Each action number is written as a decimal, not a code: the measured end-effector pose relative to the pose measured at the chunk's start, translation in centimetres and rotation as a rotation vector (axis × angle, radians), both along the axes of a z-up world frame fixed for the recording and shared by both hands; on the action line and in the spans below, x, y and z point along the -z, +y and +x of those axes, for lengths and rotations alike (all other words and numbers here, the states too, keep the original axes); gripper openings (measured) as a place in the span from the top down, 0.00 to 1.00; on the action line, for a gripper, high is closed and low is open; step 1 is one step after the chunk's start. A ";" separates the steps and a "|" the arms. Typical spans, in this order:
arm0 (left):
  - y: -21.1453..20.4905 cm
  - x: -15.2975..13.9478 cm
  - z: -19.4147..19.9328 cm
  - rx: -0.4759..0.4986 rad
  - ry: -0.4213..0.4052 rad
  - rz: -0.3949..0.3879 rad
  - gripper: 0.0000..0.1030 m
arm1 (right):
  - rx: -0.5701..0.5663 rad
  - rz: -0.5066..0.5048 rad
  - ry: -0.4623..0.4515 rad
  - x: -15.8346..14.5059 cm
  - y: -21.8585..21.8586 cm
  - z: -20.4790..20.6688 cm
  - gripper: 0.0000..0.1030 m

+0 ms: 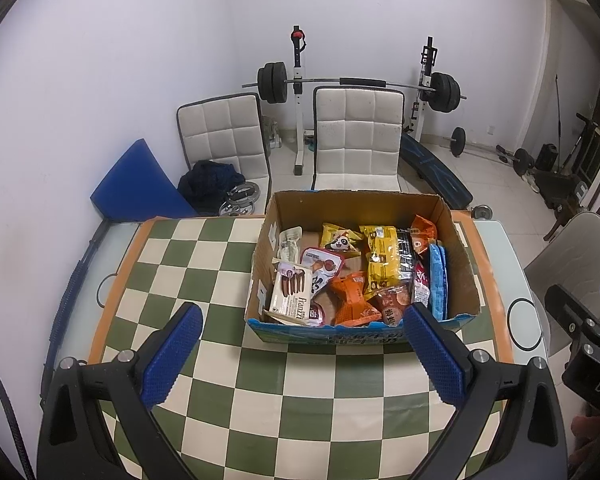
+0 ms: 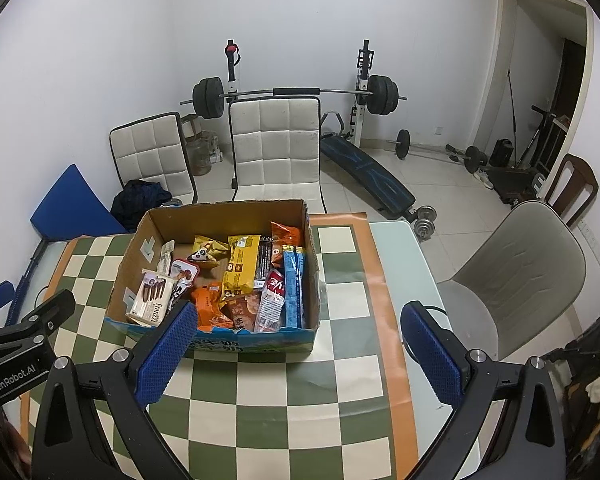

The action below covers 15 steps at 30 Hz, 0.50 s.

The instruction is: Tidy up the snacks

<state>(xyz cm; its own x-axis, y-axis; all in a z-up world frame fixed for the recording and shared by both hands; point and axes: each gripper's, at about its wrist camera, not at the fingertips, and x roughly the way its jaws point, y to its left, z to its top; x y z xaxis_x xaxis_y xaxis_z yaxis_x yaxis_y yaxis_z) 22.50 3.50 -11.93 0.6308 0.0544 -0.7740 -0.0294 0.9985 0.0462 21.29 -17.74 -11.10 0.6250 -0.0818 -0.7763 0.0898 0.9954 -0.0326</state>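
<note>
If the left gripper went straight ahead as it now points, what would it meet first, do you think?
Probably the near wall of the cardboard box, which sits between the open fingers of the left gripper; depth is uncertain.

Lower snack packets in the cardboard box (image 1: 356, 208) are covered by upper ones; small print is unreadable. The box's near wall is partly masked by the right tool (image 2: 298, 360) fingers (image 2: 168, 354). The other tool (image 1: 588, 344) is cut by the frame edge. Dark bundle (image 2: 140, 200) on the chair, possibly clothing.

Green-cream checked cloth (image 1: 228, 364), orange border; brown box (image 1: 356, 204), perhaps blue-printed front
</note>
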 end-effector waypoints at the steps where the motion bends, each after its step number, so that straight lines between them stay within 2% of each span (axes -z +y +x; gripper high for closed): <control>1: -0.1 0.1 0.1 0.002 0.001 0.001 0.00 | -0.002 -0.002 0.001 0.0 0.0 0.1 0.00; 15: -0.1 -0.1 0.0 -0.003 0.000 0.000 0.00 | -0.004 0.000 0.003 -0.1 0.0 0.1 0.00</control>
